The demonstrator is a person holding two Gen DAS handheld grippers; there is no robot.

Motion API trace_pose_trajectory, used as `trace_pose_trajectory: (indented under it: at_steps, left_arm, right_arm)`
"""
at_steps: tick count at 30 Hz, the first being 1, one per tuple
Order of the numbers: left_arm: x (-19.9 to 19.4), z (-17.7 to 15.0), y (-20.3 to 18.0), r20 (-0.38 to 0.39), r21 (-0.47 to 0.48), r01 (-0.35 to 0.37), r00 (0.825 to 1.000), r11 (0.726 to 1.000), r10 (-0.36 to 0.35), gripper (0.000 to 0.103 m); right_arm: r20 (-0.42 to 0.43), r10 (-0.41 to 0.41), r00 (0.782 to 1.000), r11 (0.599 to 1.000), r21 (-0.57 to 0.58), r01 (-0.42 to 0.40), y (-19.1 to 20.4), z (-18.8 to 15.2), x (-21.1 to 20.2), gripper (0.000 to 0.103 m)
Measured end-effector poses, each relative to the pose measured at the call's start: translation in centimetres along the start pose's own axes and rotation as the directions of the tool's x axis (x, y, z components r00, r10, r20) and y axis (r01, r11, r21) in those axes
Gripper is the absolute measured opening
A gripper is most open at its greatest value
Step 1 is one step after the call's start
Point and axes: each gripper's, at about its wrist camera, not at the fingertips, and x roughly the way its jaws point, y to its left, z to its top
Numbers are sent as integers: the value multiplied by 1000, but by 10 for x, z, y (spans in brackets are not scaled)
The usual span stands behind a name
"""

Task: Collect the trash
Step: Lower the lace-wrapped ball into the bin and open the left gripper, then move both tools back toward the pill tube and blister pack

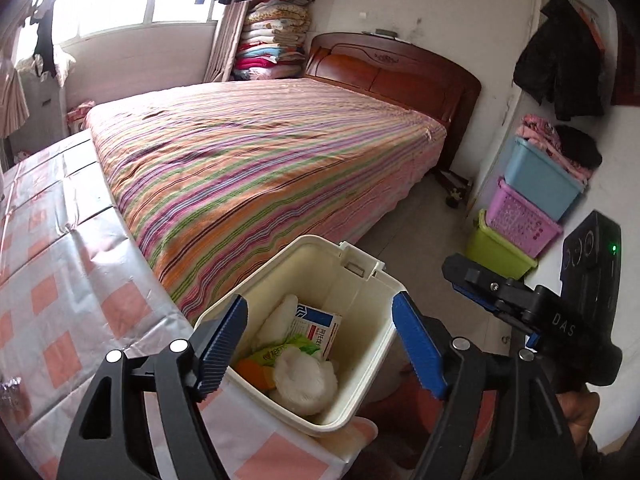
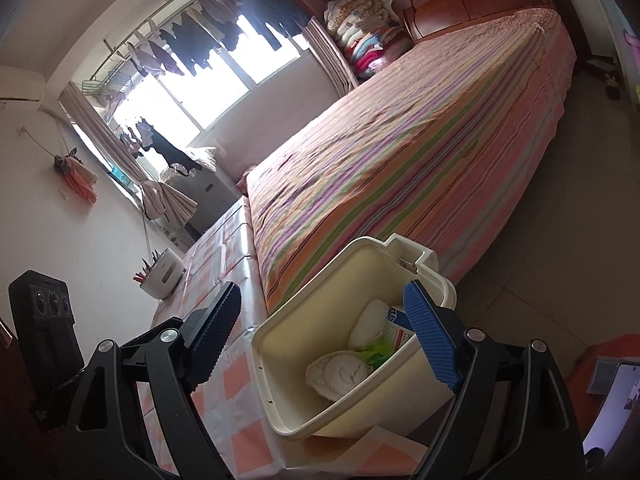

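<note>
Left wrist view: left gripper [image 1: 320,344] jaws wide apart, gripping nothing, straddling cream trash bin [image 1: 362,280] at the near corner of the checked-cloth table [image 1: 60,300], beside striped bed [image 1: 260,152]. Bin holds white wads [image 1: 304,380], medicine box [image 1: 318,330], green wrapper [image 1: 280,354].

Right wrist view: right gripper [image 2: 324,340] also wide open, empty; its right pad over the bin [image 2: 280,344] rim. Same contents inside. Pen pot [image 2: 162,276] at table's far edge.
</note>
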Motion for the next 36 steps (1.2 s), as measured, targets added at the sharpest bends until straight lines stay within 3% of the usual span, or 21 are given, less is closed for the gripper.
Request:
trace_pose_trajectory:
  at_steps: [4, 8, 11, 17, 22, 25, 27, 28, 31, 32, 34, 35, 36]
  left_arm:
    - [-24, -7, 19, 38, -66, -28, 999, 997, 31, 73]
    - [-55, -21, 40, 86, -110, -119, 988, 987, 129, 74]
    - [-79, -38, 58, 104, -166, -176, 975, 970, 194, 77]
    - [-127, -74, 100, 101, -288, -270, 946, 919, 309, 78]
    - [-166, -110, 142, 107, -449, -330, 903, 830, 416, 78]
    - [-186, -132, 163, 87, -530, -358, 879, 769, 469, 78]
    - [-198, -144, 173, 79, -561, -373, 864, 739, 497, 78]
    - [-204, -149, 177, 78, -572, -378, 859, 728, 507, 78]
    - [-219, -166, 187, 63, -609, -397, 839, 687, 541, 78]
    - [-222, -172, 191, 59, -619, -397, 837, 678, 543, 78]
    - [-230, -183, 196, 43, -642, -403, 831, 652, 555, 78]
    - [-233, -187, 199, 39, -652, -403, 828, 642, 560, 78]
    - [-237, -191, 199, 38, -664, -401, 825, 631, 564, 78]
  right_arm:
    - [-18, 25, 1000, 1000, -11, -26, 10, -3, 9, 82]
    - [-54, 74, 996, 996, -37, -76, 28, -7, 20, 82]
    - [-93, 104, 990, 992, -67, -111, 45, -13, 30, 82]
    - [-211, 193, 958, 962, -150, -227, 103, -37, 57, 82]
    - [-327, 278, 903, 906, -225, -360, 161, -64, 71, 82]
    - [-421, 308, 853, 858, -265, -440, 196, -88, 85, 82]
    - [-463, 320, 827, 835, -276, -477, 211, -98, 92, 82]
    - [-501, 322, 803, 808, -296, -510, 223, -105, 98, 83]
    - [-555, 317, 769, 759, -338, -557, 245, -117, 107, 83]
    - [-601, 324, 731, 714, -351, -605, 260, -124, 115, 83]
    - [-632, 304, 713, 675, -385, -630, 275, -133, 123, 83]
    - [-666, 295, 685, 620, -412, -667, 290, -140, 131, 83]
    - [-685, 292, 667, 596, -416, -687, 297, -144, 135, 83]
